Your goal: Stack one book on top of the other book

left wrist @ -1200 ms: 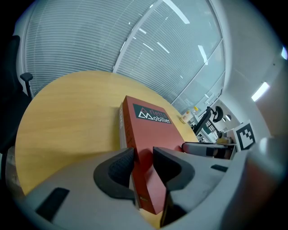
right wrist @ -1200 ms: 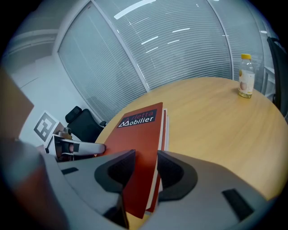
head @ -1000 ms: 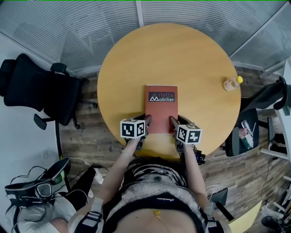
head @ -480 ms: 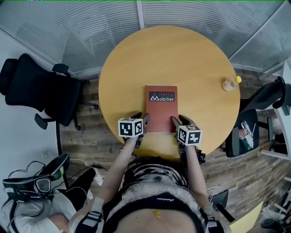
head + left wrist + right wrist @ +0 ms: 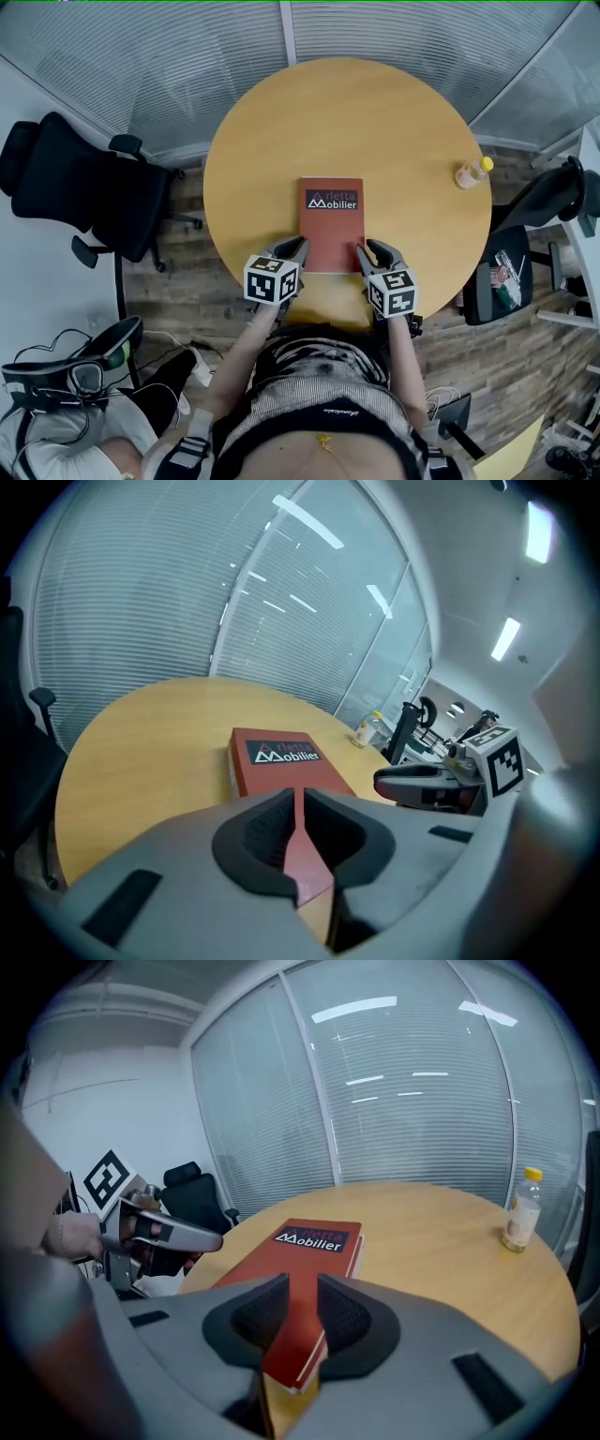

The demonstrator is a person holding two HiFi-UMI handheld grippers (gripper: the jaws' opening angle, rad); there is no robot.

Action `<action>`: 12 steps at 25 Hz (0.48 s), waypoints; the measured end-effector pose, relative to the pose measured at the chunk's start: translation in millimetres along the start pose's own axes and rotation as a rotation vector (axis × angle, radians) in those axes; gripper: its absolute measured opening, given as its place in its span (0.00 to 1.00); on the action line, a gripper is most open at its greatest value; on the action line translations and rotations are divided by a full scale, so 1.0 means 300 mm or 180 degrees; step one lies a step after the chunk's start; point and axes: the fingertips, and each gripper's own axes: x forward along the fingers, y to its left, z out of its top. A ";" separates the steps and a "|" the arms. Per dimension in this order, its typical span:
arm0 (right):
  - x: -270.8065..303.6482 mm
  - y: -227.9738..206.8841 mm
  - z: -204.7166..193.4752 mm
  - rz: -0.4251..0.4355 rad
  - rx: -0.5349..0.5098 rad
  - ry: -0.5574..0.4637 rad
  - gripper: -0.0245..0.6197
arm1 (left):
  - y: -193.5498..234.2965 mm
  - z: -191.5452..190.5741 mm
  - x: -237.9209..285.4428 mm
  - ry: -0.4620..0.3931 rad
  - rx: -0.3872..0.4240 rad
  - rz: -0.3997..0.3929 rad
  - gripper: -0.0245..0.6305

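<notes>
A red book [image 5: 330,225] with a white title on a dark band lies flat on the round wooden table [image 5: 375,122], near its front edge. In the right gripper view its near corner [image 5: 309,1363] shows layered covers and pages, as if a second book lies beneath it. My left gripper [image 5: 292,247] hovers at the book's near left corner. Its jaws have just been closing to a thin slit [image 5: 300,803], with nothing between them. My right gripper [image 5: 375,249] hovers at the near right corner. Its jaws [image 5: 302,1297] have narrowed too but stand apart and hold nothing.
A small bottle [image 5: 472,172] with a yellow cap stands near the table's right edge. A black office chair [image 5: 84,192] is left of the table, and another dark chair [image 5: 553,202] is on the right. Glass walls with blinds lie beyond the table.
Both grippers have lifted off the book's near corners, drawn slightly back toward me and rolled. Their jaws have narrowed, the left far more. The book has not moved.
</notes>
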 end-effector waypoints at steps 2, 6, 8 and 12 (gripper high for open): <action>-0.019 0.027 0.009 0.0067 -0.0064 -0.0058 0.14 | -0.042 -0.004 -0.007 -0.0025 0.0022 -0.0138 0.09; -0.055 0.084 0.024 0.0242 -0.0118 -0.0191 0.10 | -0.123 -0.016 -0.013 -0.0045 0.0074 -0.0352 0.07; -0.074 0.111 0.036 0.0316 -0.0150 -0.0280 0.09 | -0.163 -0.013 -0.021 -0.0086 0.0117 -0.0461 0.07; -0.113 0.150 0.057 0.0379 -0.0219 -0.0429 0.08 | -0.240 0.008 -0.050 -0.0227 0.0268 -0.0640 0.07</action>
